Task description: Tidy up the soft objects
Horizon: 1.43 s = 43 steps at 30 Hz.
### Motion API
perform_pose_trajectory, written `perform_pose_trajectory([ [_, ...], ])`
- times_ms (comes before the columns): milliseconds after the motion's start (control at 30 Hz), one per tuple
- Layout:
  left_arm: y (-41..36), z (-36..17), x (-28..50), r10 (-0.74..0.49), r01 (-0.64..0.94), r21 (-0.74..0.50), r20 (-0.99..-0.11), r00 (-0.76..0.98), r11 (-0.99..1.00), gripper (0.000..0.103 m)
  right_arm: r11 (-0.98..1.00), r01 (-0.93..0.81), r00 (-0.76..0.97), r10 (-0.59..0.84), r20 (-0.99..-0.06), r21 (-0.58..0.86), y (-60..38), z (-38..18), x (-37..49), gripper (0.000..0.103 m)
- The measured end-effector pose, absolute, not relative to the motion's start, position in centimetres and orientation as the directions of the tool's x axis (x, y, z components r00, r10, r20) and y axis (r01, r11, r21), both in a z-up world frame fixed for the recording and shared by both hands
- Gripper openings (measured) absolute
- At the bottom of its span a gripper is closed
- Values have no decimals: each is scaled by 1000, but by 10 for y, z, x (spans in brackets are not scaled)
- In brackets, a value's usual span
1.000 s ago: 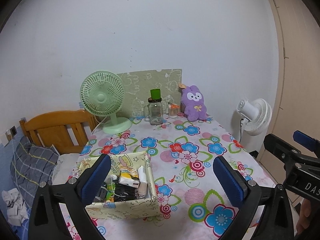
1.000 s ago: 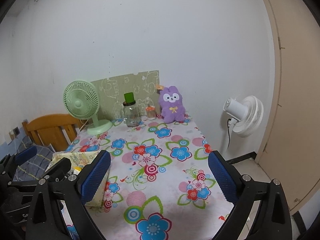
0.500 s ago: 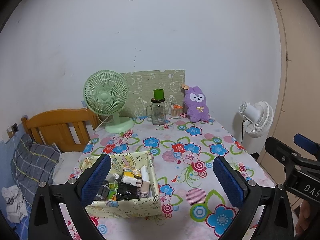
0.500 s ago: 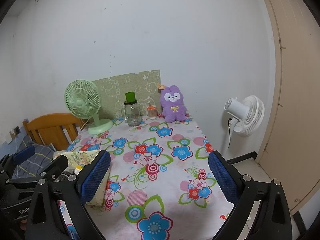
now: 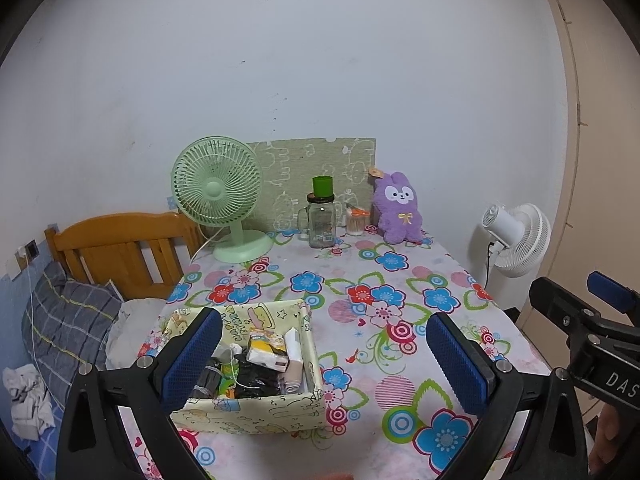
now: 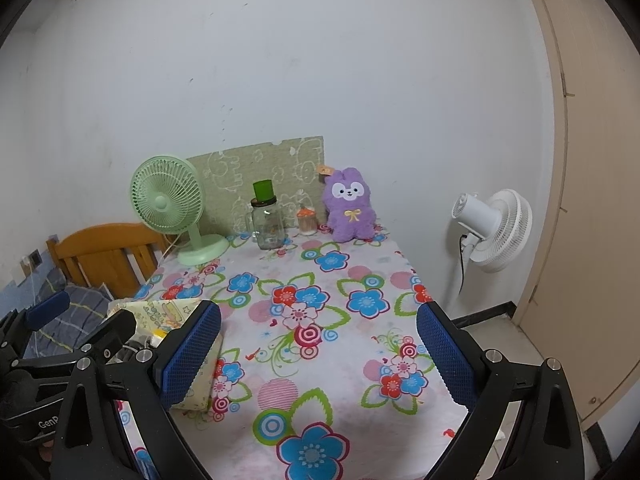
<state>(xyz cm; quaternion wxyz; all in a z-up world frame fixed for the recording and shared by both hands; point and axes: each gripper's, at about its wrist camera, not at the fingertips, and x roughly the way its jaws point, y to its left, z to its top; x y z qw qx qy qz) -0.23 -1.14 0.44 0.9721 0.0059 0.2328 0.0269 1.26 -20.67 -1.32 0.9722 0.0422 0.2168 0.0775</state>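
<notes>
Both tools gape above the table's (image 6: pixel 404 264) near edge.

Purple plush rabbit (image 5: pixel 399 212) at the back right of the flower-patterned tablecloth table (image 5: pixel 384 280), clear glass jar with green cap (image 5: pixel 321 216) left of it, mint green desk fan (image 5: pixel 218 196) further left, yellow cartoon-print fabric box (image 5: pixel 256 402) near the front left edge, white pedestal fan (image 5: pixel 516 240) beyond the table's right side.

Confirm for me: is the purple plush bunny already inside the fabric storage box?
No, the purple plush bunny sits upright at the far edge of the table, well apart from the fabric storage box near the left tongs.
</notes>
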Motion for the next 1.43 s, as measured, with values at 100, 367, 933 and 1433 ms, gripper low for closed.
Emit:
perform_pose_trajectory([
  [100, -11, 5, -3, 58, -54, 21, -451, 891, 998, 103, 984, -135, 893, 172, -416, 116, -206, -13, 14, 100],
  [367, -7, 4, -3, 66, -64, 20, -450, 891, 998, 103, 983, -142, 891, 178, -417, 117, -205, -13, 15, 100],
  [933, -5, 4, -3, 70, -68, 20, -450, 890, 997, 103, 983, -144, 890, 179, -418, 116, -204, -13, 16, 100],
  [1433, 2, 5, -5, 77, -77, 17, -450, 890, 997, 103, 983, -145, 890, 180, -419, 114, -200, -14, 17, 100],
])
